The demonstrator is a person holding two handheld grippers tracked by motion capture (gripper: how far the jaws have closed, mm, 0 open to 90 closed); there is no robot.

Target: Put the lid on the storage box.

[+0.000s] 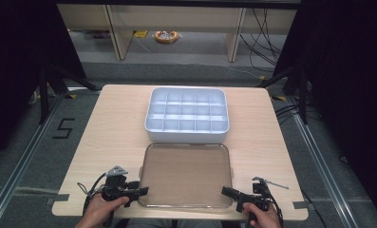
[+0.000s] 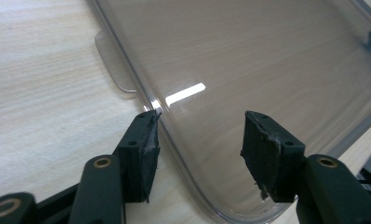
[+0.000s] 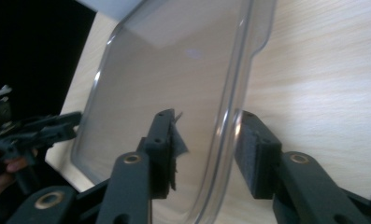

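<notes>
Table (image 1: 115, 123) of pale wood seen in the high view, with a white compartmented tray (image 1: 186, 114) at the far centre and a clear plastic lid (image 1: 186, 175) lying flat just in front of it, the two nearly touching edge to edge. Left gripper (image 1: 141, 190) sits at the lid's near-left corner, held in the person's left hand (image 1: 100, 209); right gripper (image 1: 227, 191) sits at the near-right corner, held in the right hand (image 1: 259, 216); both point inward toward the lid. Left gripper view: left gripper (image 2: 199, 140) has its jaws spread apart, holding nothing. One jaw is over bare wood (image 2: 43, 93) just outside the lid's rim, the other over the clear lid (image 2: 248, 60) itself, so the rim runs between them; whether either pad touches the plastic cannot be told. A small tab (image 2: 110, 63) projects from the lid's edge farther along. Right gripper view: right gripper (image 3: 206, 135) also released, jaws apart and straddling the lid's (image 3: 174, 84) raised rim, one jaw above the lid's inner face, the other outside over the table (image 3: 323, 70). No clamping visible. The left gripper (image 3: 73, 121) and a few fingers of the left hand (image 3: 1, 168) show across the lid at the far side, and a corner of the white tray (image 3: 113, 7) at the top.
</notes>
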